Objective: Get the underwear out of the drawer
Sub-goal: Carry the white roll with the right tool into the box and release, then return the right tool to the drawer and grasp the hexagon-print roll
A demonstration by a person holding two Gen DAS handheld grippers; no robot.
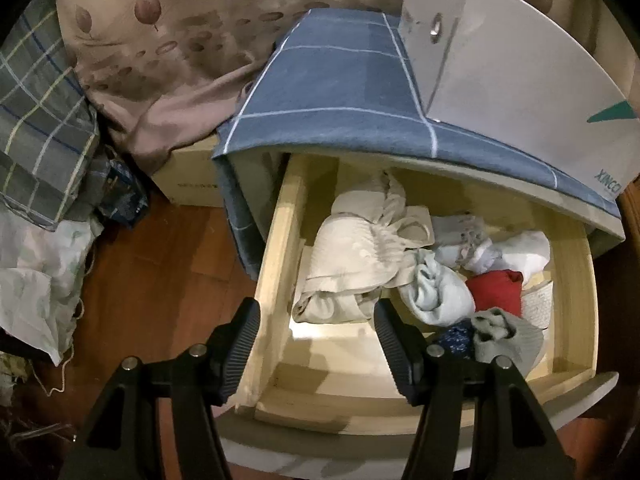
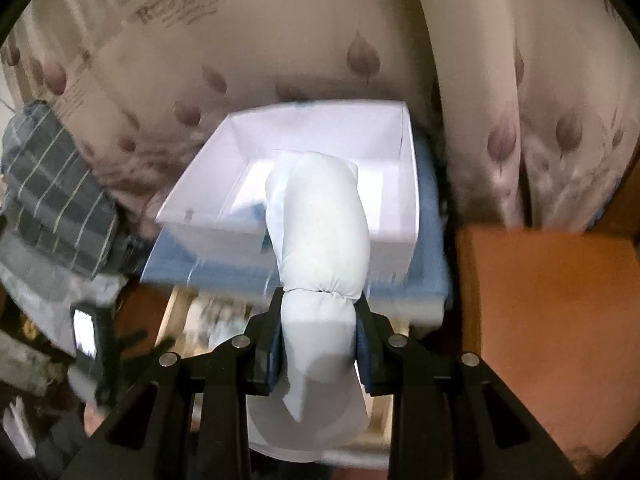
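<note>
Underwear, a rolled pale white cotton bundle (image 2: pixel 320 240), sits pinched tight in my right gripper (image 2: pixel 320 320) before the white cardboard box (image 2: pixel 396 152). My left gripper (image 1: pixel 316 336) hangs above the open pale wooden drawer (image 1: pixel 276 256), fingers (image 1: pixel 240 344) apart and empty.

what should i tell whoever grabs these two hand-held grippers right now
Right hand-held gripper: shut on a rolled white garment, held up in front of the white box that sits on the blue checked cloth over the cabinet.
Left hand-held gripper: open, empty, pointing down into the open drawer.
In the drawer: a cream bundle, a pale blue roll, red, grey and white pieces.
Done: one piece lifted out.
Left: probably drop it in the box, then pick the next piece with the left.
</note>
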